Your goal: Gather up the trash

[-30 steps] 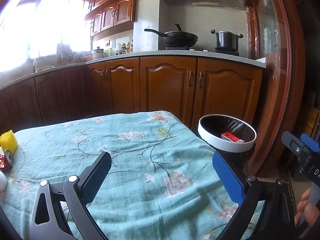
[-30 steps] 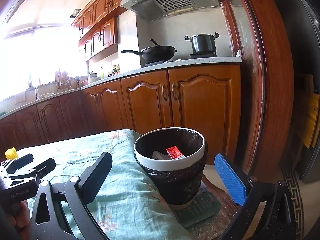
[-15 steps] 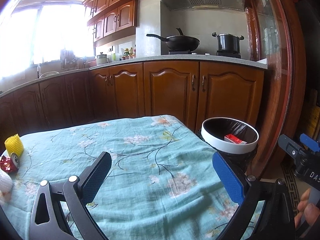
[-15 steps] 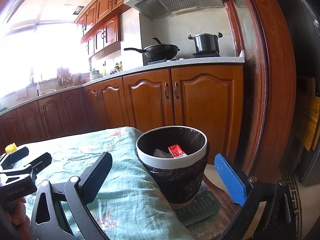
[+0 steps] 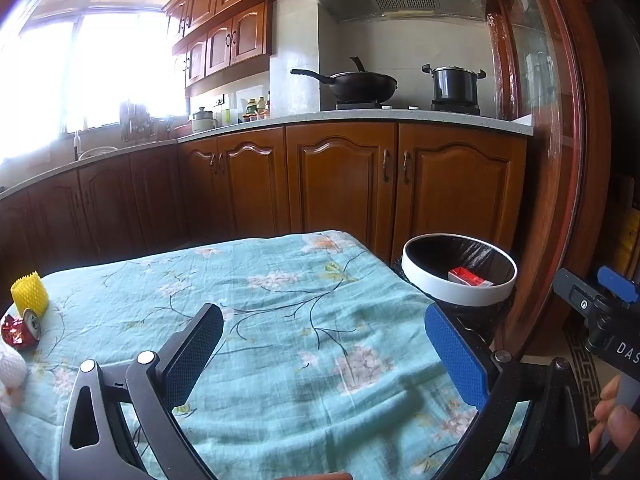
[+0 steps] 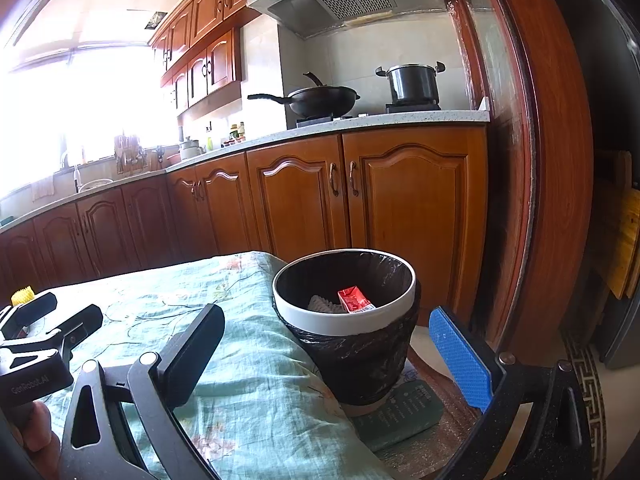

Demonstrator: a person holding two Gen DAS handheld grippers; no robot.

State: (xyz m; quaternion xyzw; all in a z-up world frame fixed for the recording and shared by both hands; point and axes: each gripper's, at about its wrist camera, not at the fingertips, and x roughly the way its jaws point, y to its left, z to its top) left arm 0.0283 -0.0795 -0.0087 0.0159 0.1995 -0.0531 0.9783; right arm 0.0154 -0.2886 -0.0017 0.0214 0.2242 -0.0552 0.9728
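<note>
Bin [image 6: 344,320] at 2 o'clock off the table [image 5: 280,340], holding red carton [image 6: 354,300] and white wad [image 6: 324,304]; yellow sleeve [image 5: 29,294], crushed can [image 5: 20,330] outstanding at 9 o'clock; left gripper [image 5: 324,354], right gripper [image 6: 328,354] spread, empty.

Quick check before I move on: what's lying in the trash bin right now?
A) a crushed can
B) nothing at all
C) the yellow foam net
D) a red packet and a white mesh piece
D: in the right wrist view the trash bin holds a red packet beside a white mesh piece; the yellow foam net and crushed can lie on the table.
</note>
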